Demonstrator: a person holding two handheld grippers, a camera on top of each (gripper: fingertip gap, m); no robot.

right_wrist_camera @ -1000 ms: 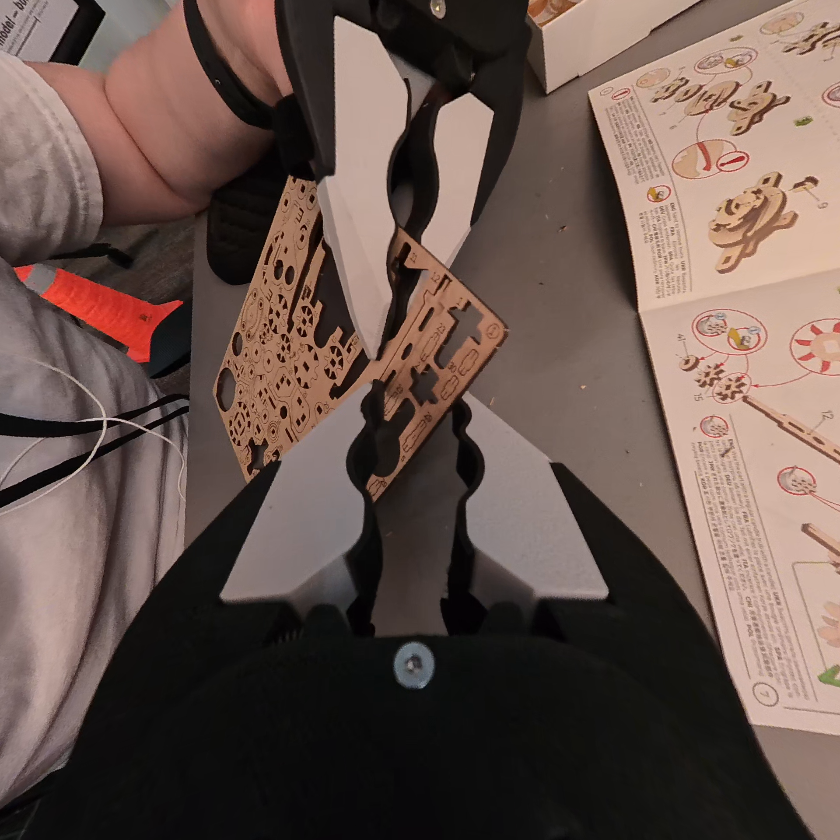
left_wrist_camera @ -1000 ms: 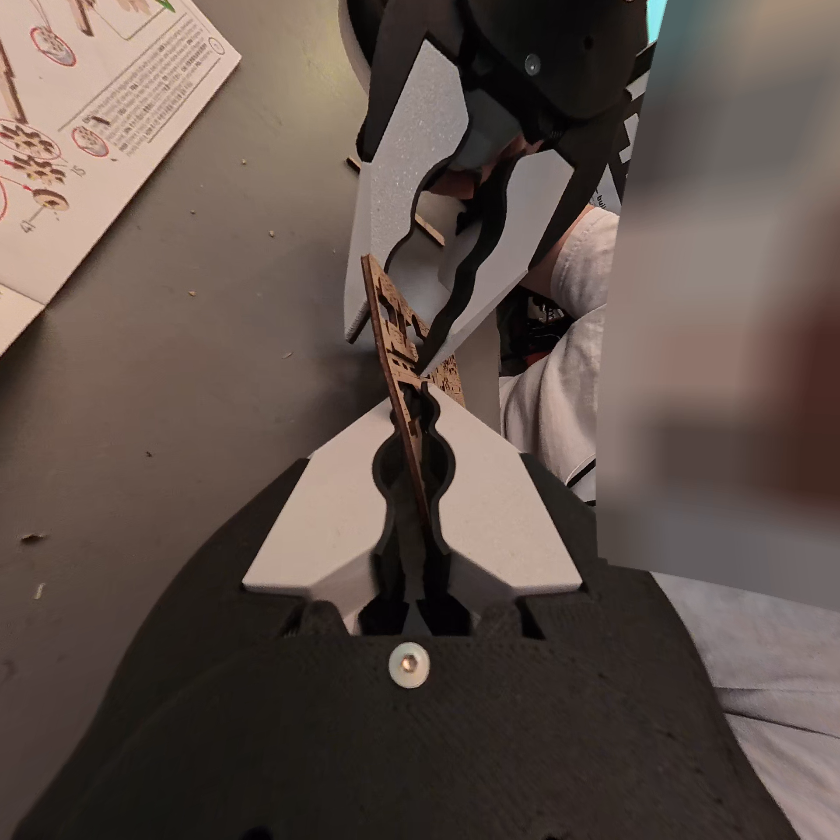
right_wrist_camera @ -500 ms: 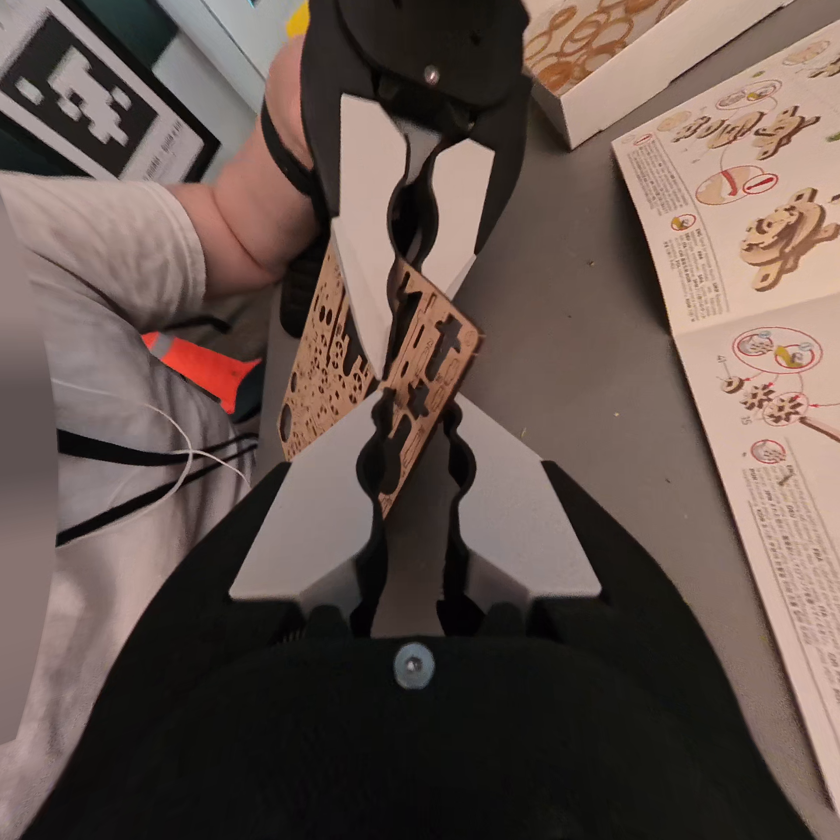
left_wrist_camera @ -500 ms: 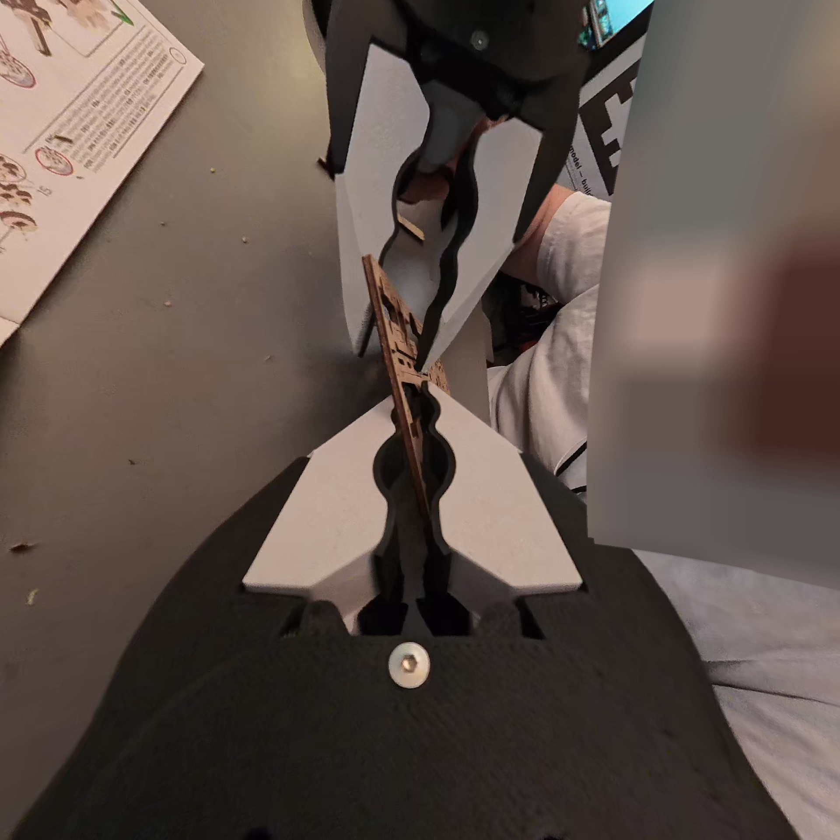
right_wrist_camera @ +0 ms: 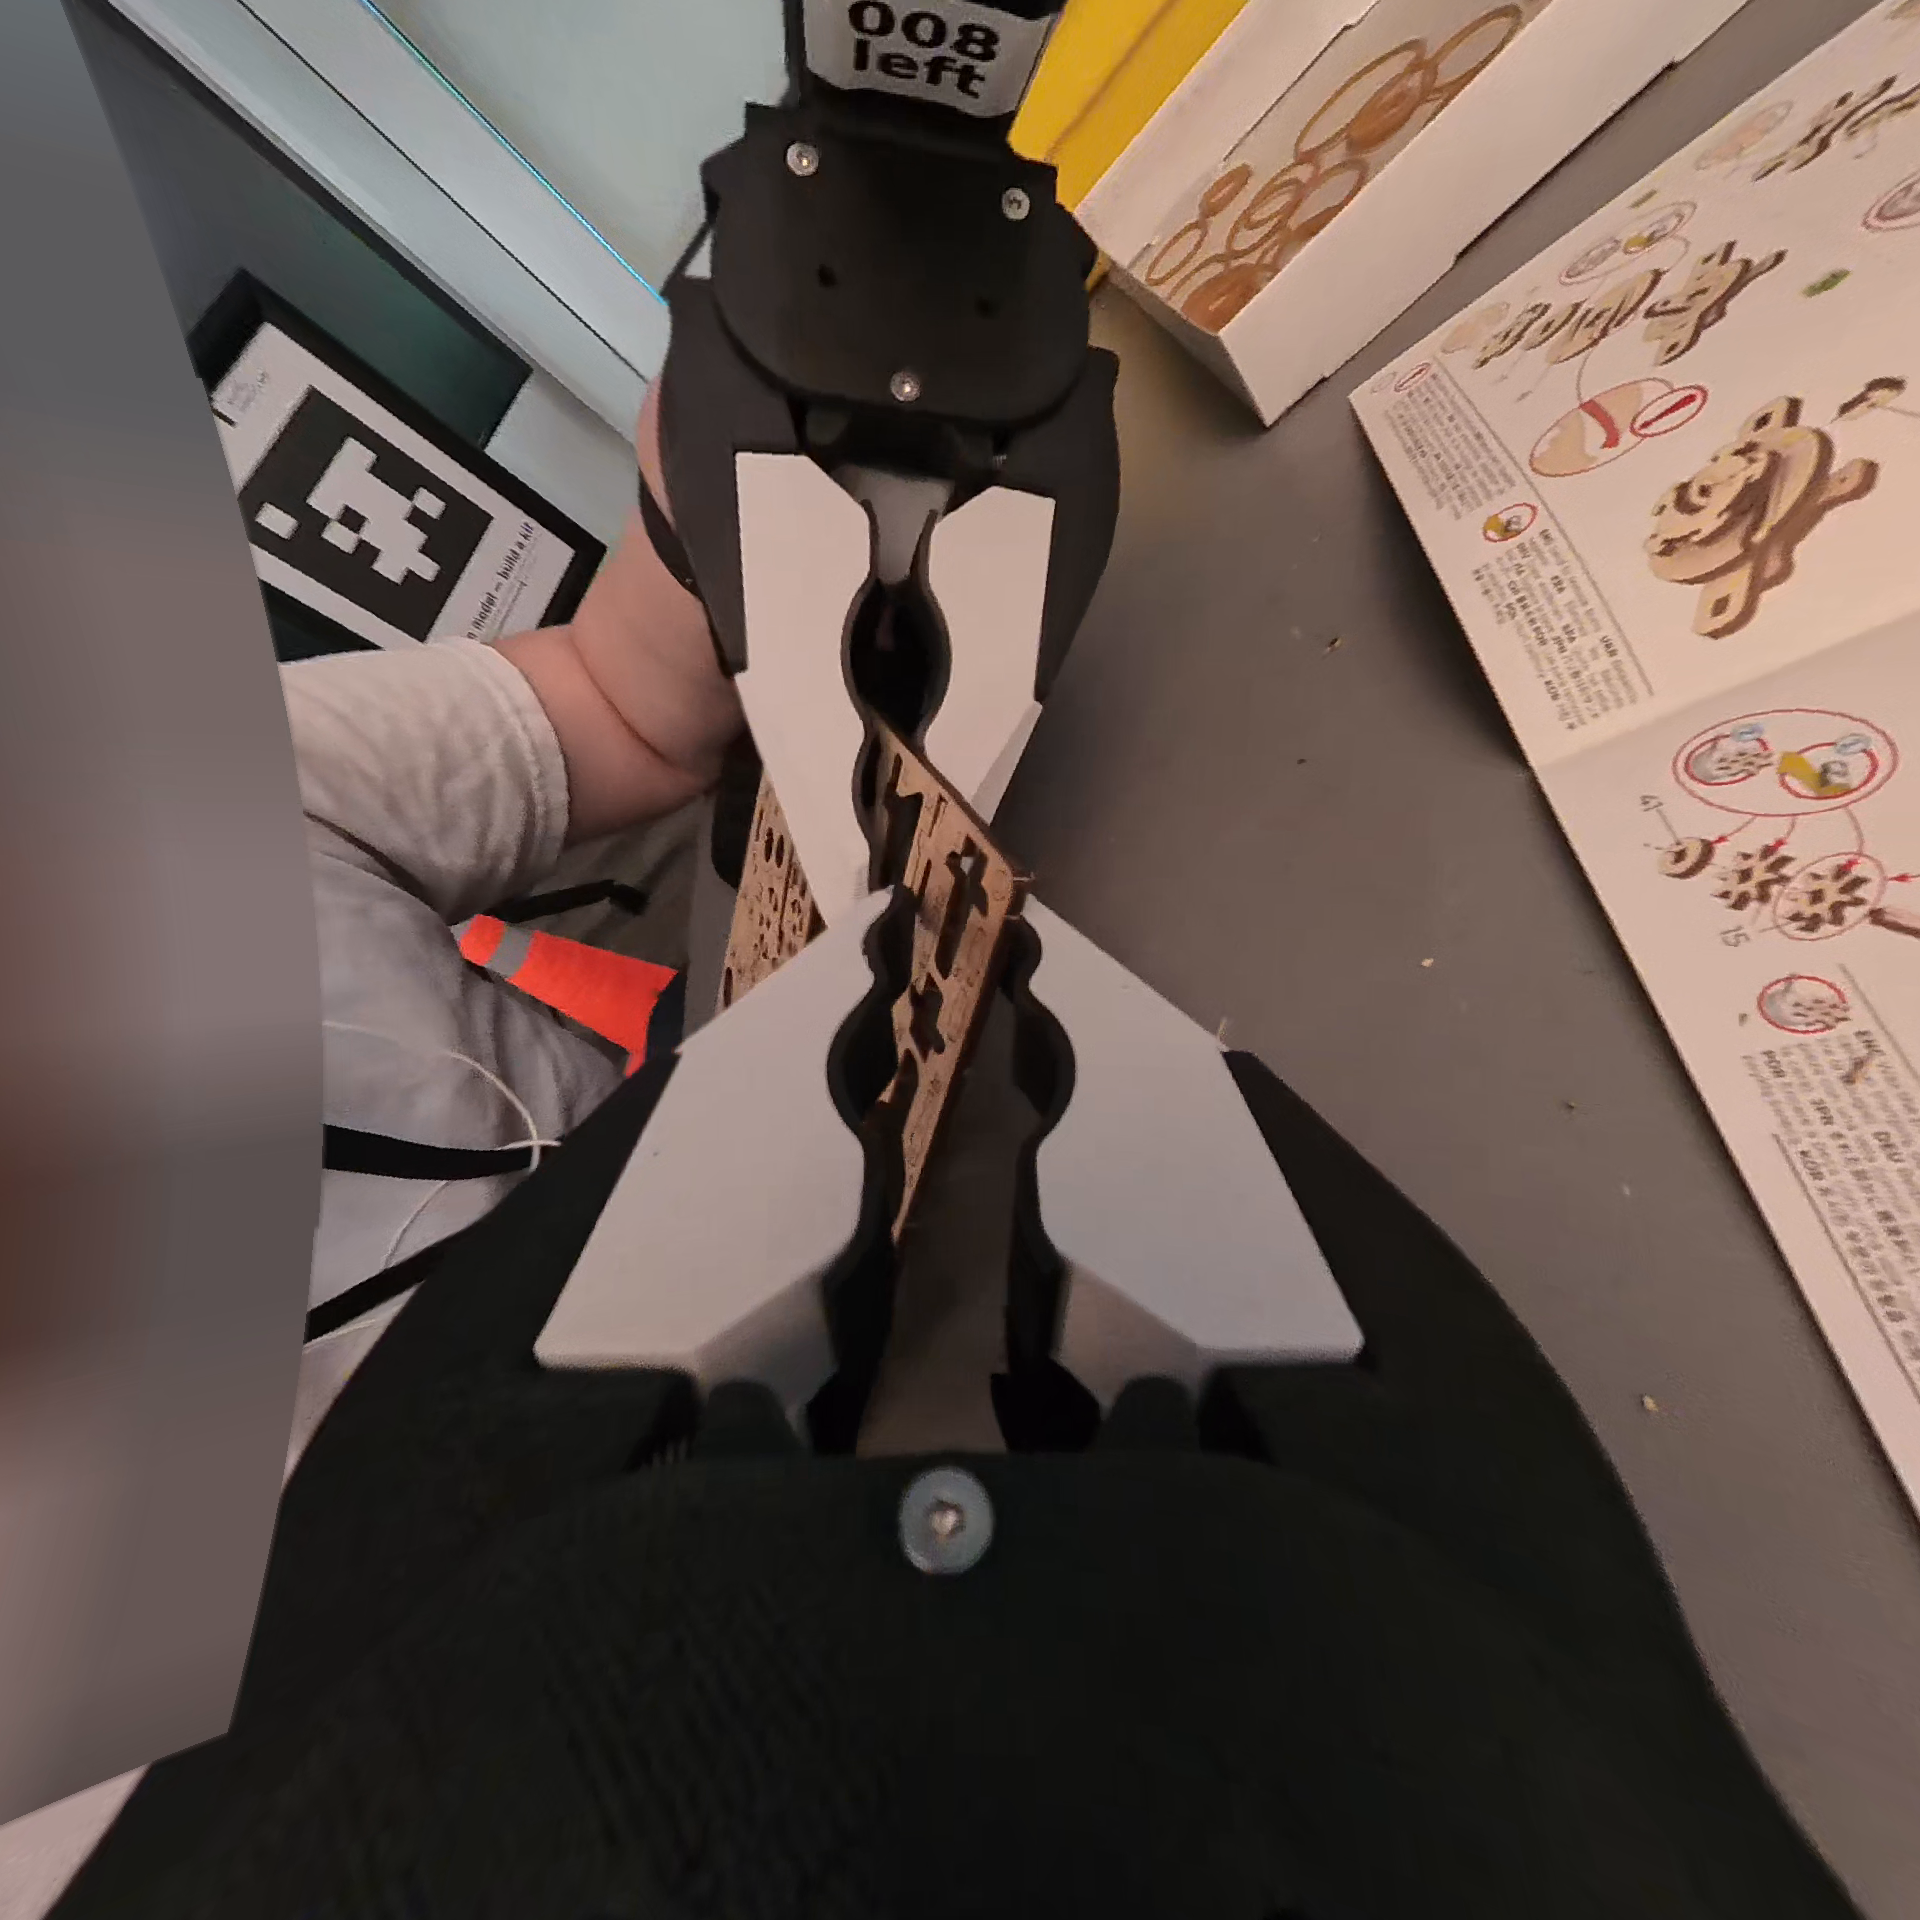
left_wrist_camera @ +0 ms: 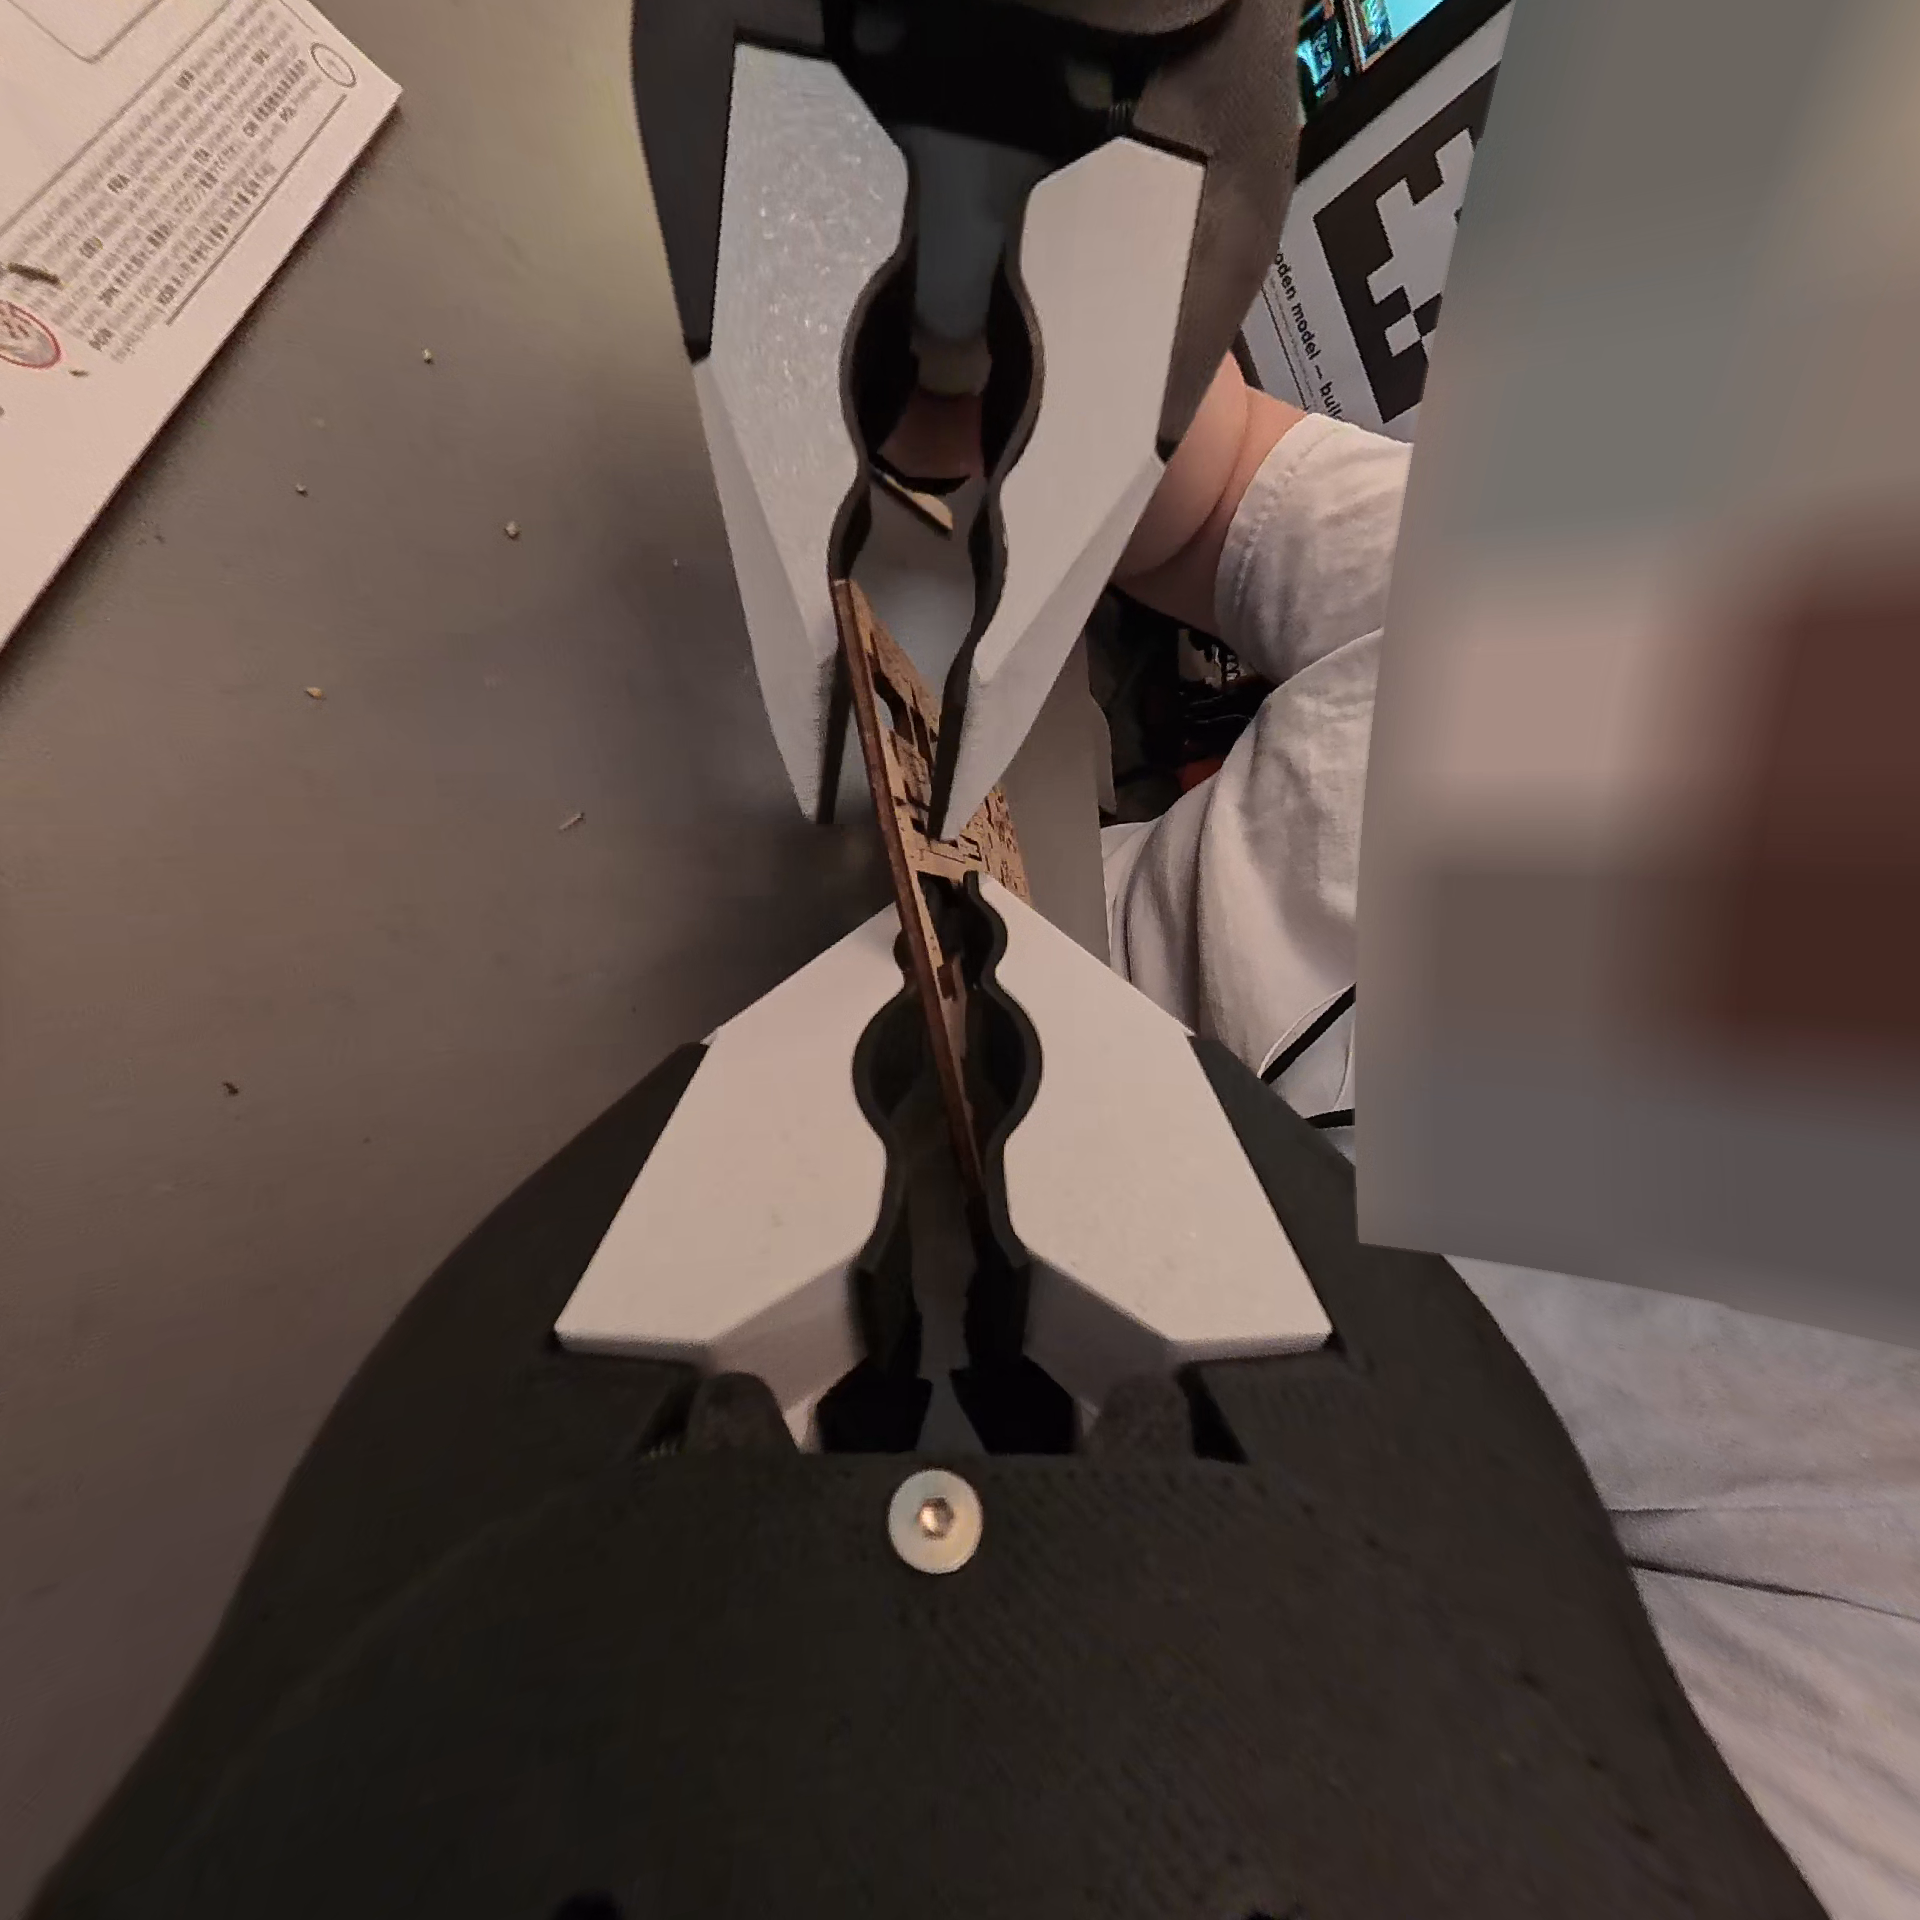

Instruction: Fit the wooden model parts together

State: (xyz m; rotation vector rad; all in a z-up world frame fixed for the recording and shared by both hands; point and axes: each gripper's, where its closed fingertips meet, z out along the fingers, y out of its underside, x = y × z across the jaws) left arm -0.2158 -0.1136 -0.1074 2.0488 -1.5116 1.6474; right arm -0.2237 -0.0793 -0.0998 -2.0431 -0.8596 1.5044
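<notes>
Left hand-held gripper [left_wrist_camera: 940, 899]: we see its two white fingers pressed together on the wooden parts sheet [left_wrist_camera: 914, 790], pinching it edge-on between the wavy black pads.
Right hand-held gripper [right_wrist_camera: 940, 920]: we see its fingers spread, with the sheet's free corner lying in the gap between them; the sheet looks to rest against the left finger, though we cannot tell if it truly touches.
Wooden parts sheet: a thin laser-cut panel [right_wrist_camera: 935, 935] full of cut-outs, held up off the table [left_wrist_camera: 364, 935] between the two hand-held grippers, which face each other tip to tip.
Sheet orientation: it stands on edge, and its long axis runs roughly from one hand-held gripper toward the other, slightly slanted; in the right wrist view its flat face turns partly toward us, in the left wrist view we see little more than its edge.
Instruction sheet [right_wrist_camera: 1662, 727]: open on the table to the right of the right hand-held gripper.
Box [right_wrist_camera: 1299, 208]: white, holding more wooden sheets, on the table ahead and right of the right hand-held gripper.
Person: a forearm and pale sleeve [right_wrist_camera: 436, 748] behind the left hand-held gripper.
</notes>
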